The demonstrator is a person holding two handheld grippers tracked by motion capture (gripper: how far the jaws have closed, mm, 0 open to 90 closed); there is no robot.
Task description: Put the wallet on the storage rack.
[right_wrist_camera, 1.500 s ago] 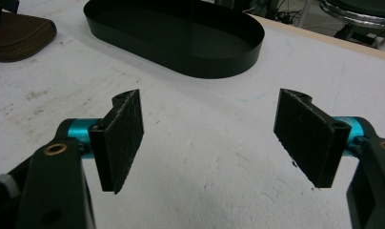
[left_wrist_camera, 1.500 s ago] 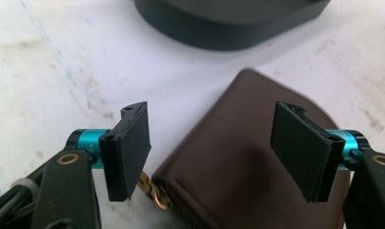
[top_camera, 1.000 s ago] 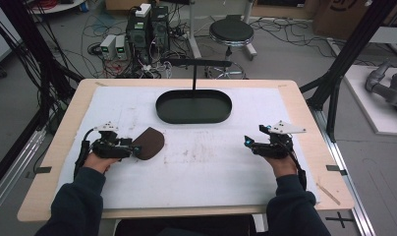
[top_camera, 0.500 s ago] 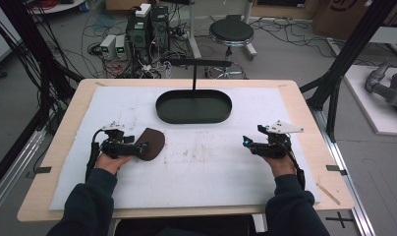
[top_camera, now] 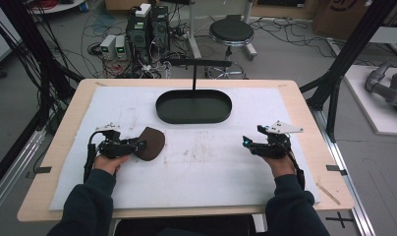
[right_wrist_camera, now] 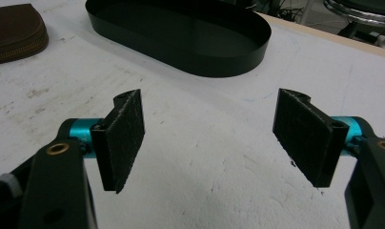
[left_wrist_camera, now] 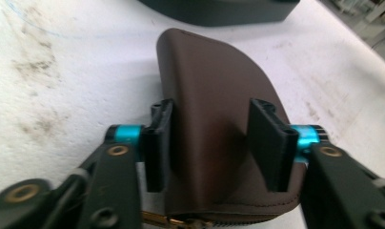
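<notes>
pouch (left_wrist_camera: 214, 119) zipper end cut off, contents hidden

wooden table (top_camera: 304, 113), white mat (top_camera: 211, 162); tray (top_camera: 193, 106), pouch (top_camera: 151, 143)

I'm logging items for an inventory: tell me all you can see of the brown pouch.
The brown pouch looks like smooth leather, rounded at one end, with a stitched edge and a brass-coloured zipper. It lies flat on the white table cover, near the black oval tray. The left gripper straddles it, one of its fingers at each side.
</notes>
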